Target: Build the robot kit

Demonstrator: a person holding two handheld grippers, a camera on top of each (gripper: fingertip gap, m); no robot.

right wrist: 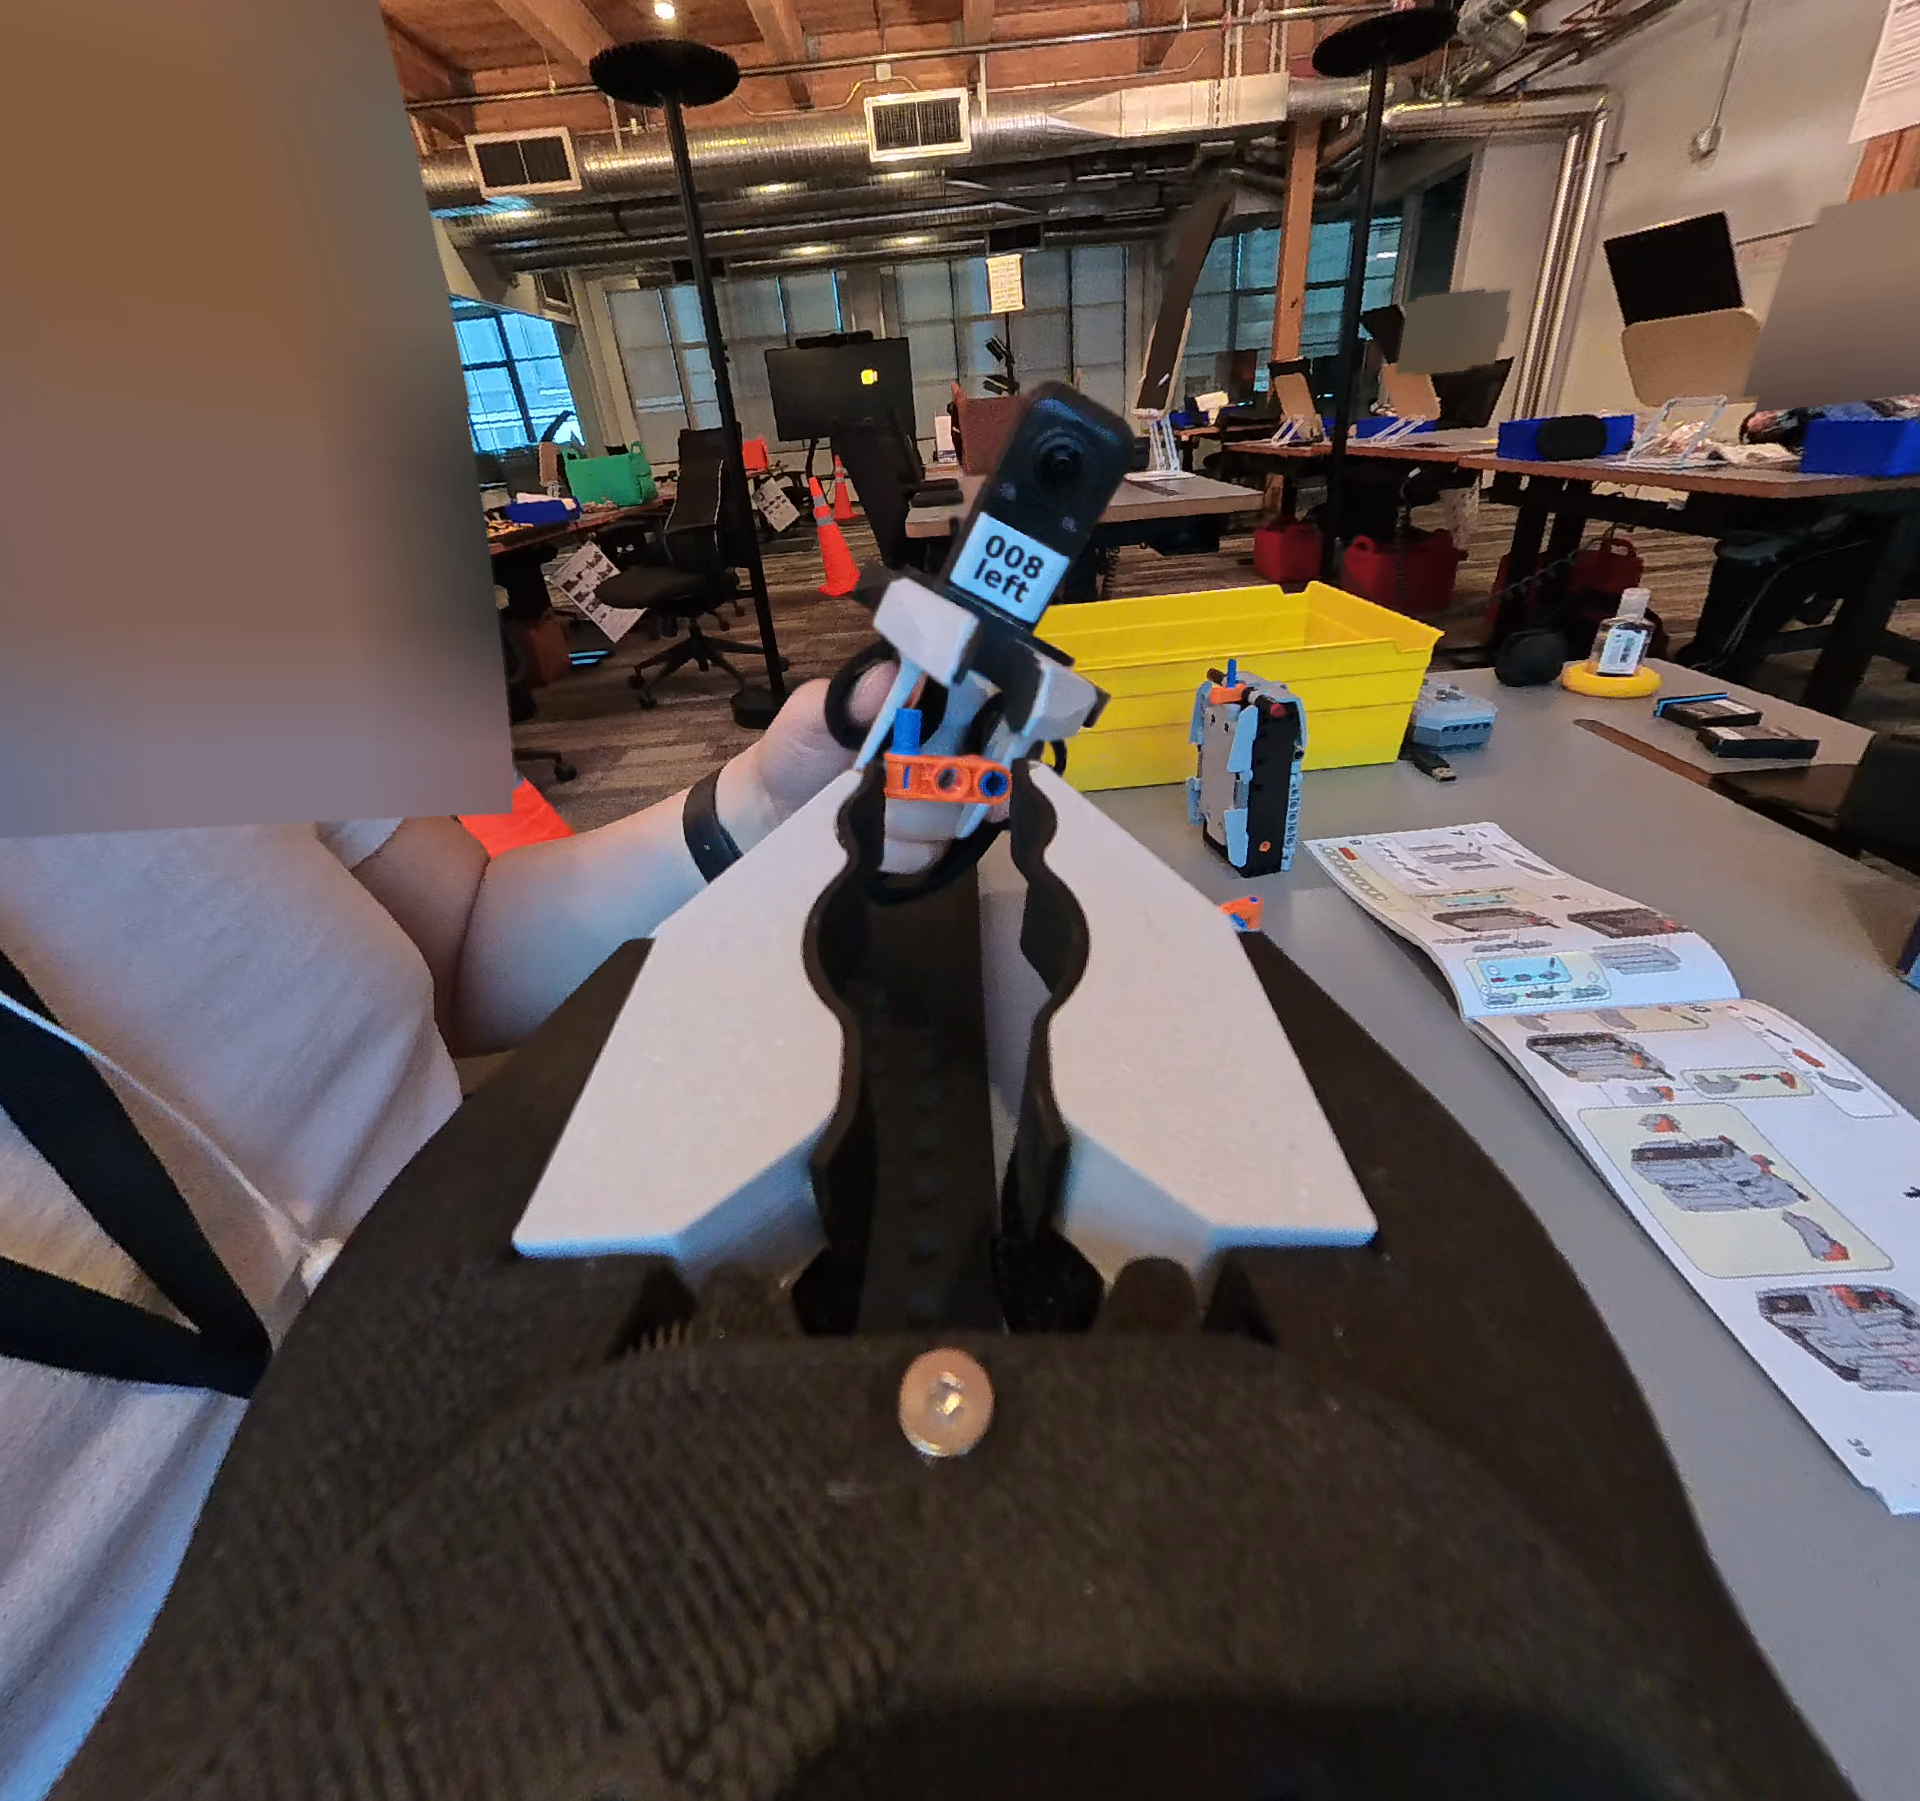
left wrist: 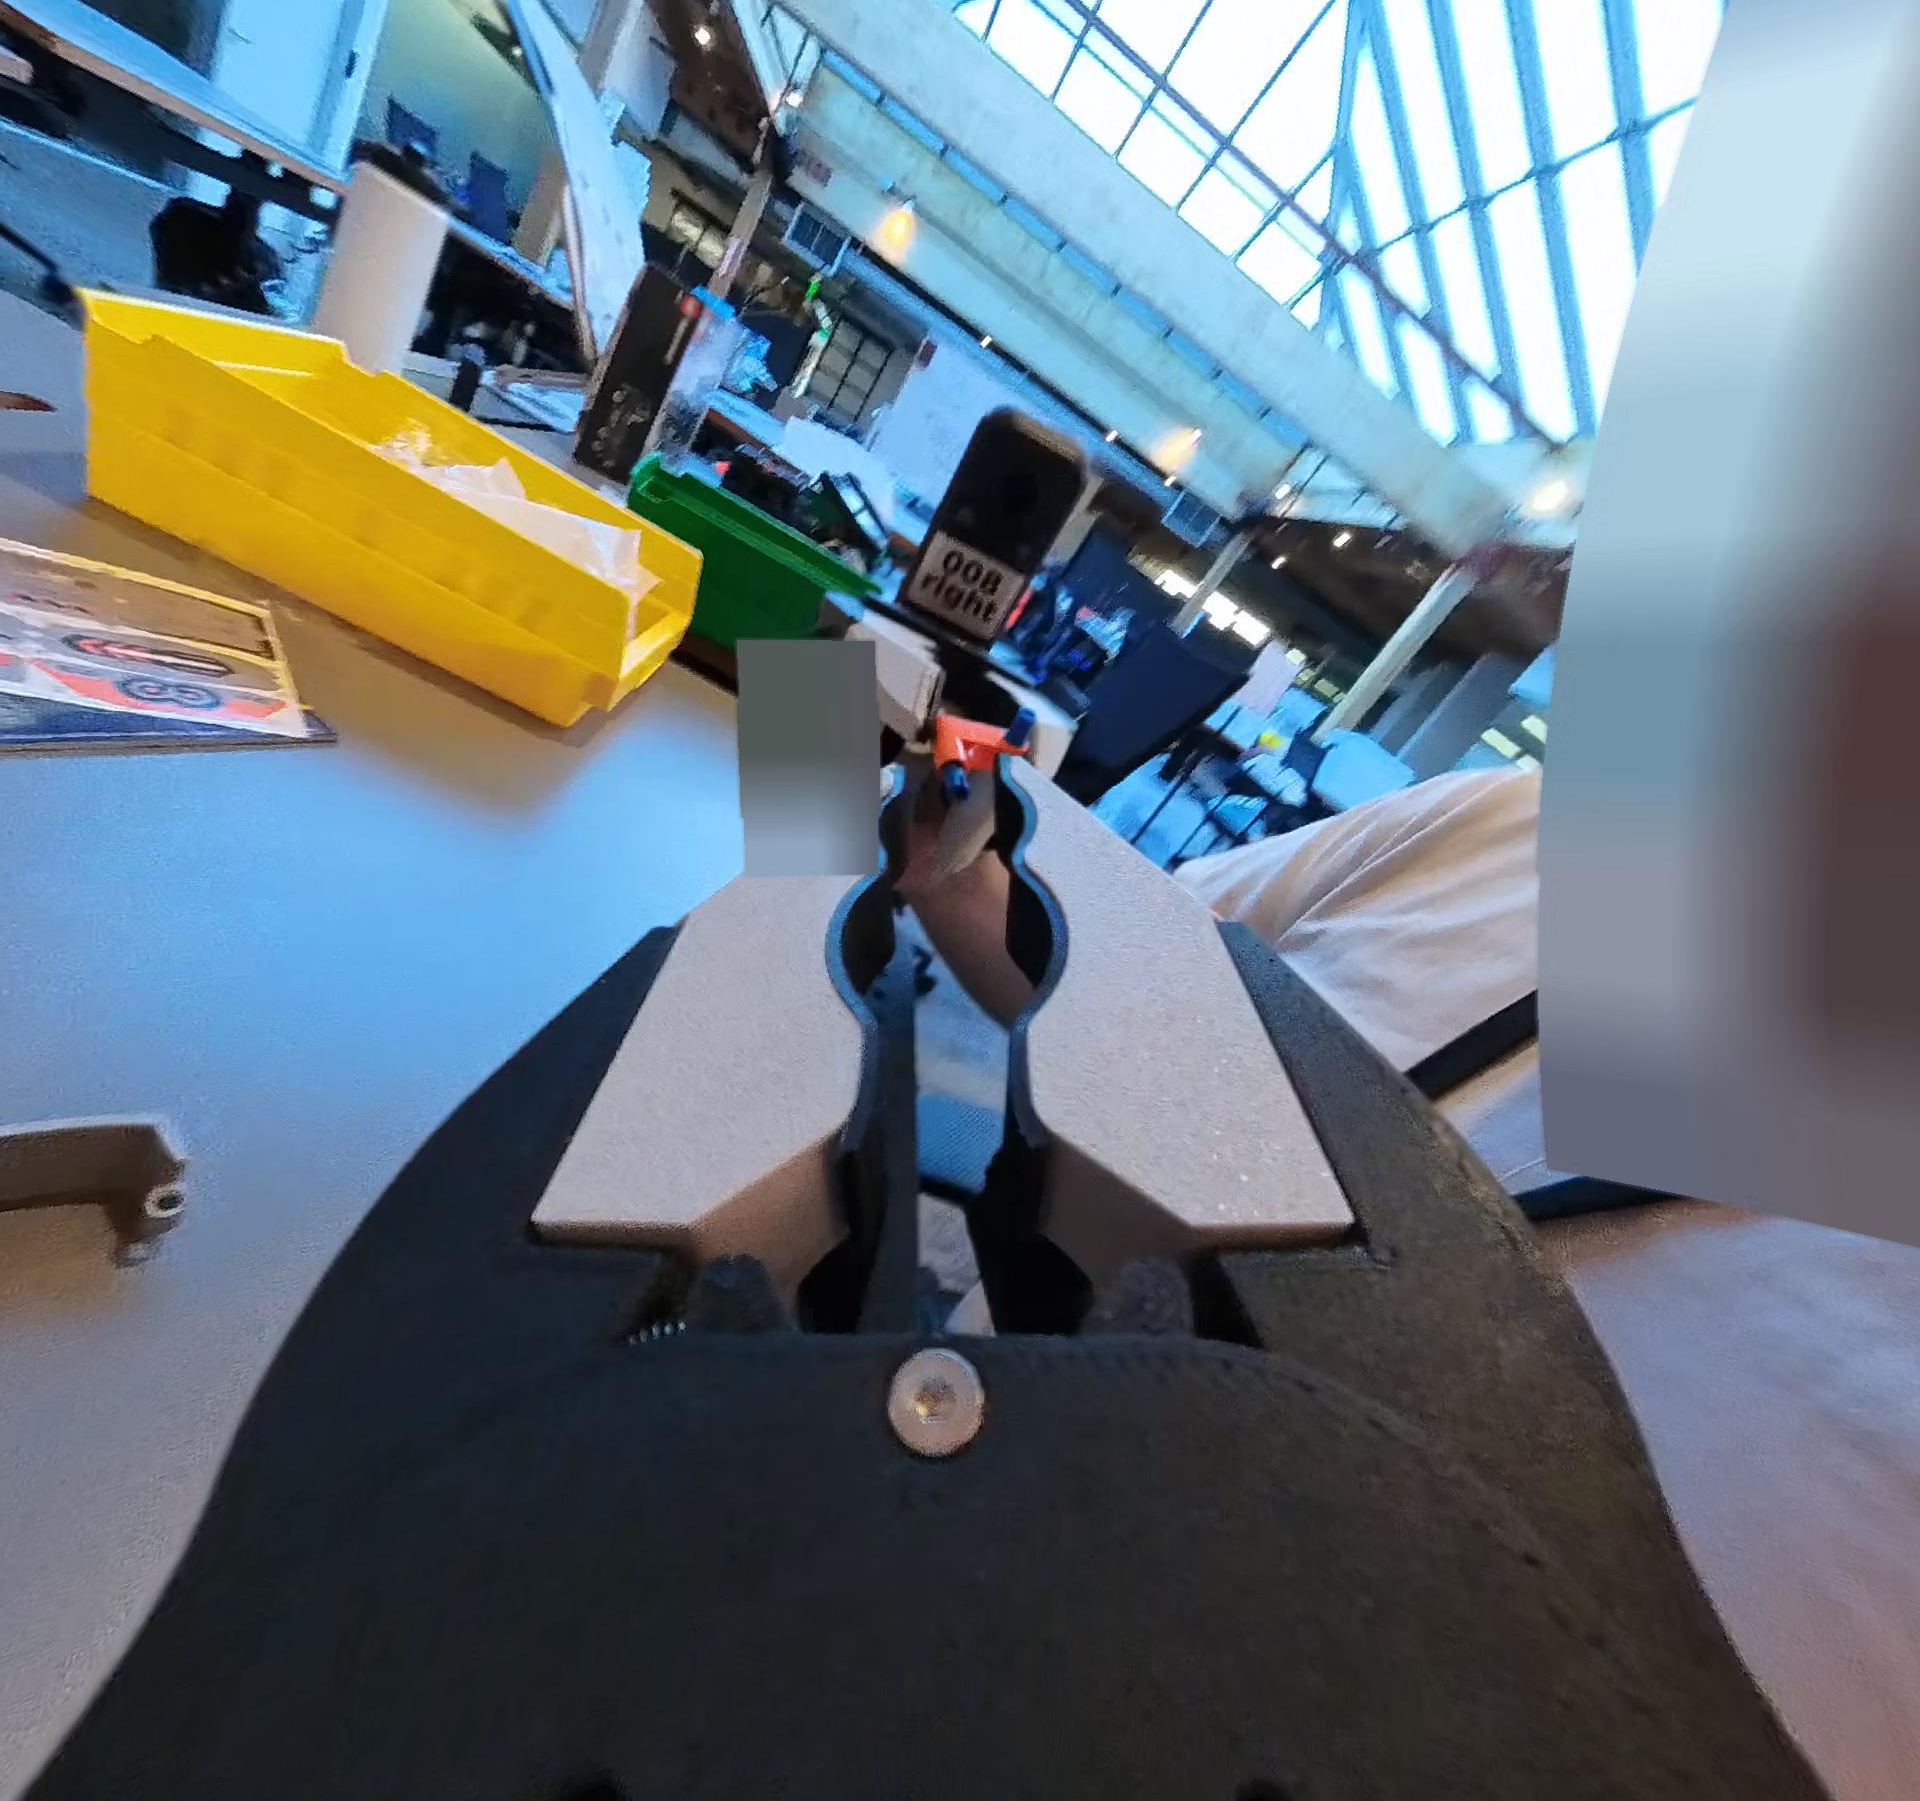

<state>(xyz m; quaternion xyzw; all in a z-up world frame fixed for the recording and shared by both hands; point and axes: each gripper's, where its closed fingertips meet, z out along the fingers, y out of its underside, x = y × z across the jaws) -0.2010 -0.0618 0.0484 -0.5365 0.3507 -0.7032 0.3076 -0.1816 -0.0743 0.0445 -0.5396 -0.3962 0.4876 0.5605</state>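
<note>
You can make out a white label (right wrist: 1006, 569) with dark print on the black camera (right wrist: 1049, 494) of the left gripper, and its twin label (left wrist: 958, 585) on the right gripper's camera (left wrist: 1003, 504). At four o'clock on the worktop (right wrist: 1538, 816), the instruction booklet (right wrist: 1662, 1107) shows step numbers too small to read.

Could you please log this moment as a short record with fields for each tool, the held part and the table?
left tool: raised off the table, tips meeting the right tool's tips at the orange piece
right tool: shut on the orange piece
orange piece: small orange beam with blue pins, held in the air between both tools
left tool grip: cannot tell
table: grey; holds yellow bin, grey and black brick assembly, open instruction booklet, small loose orange part
also seen: green bin behind the yellow one
</note>
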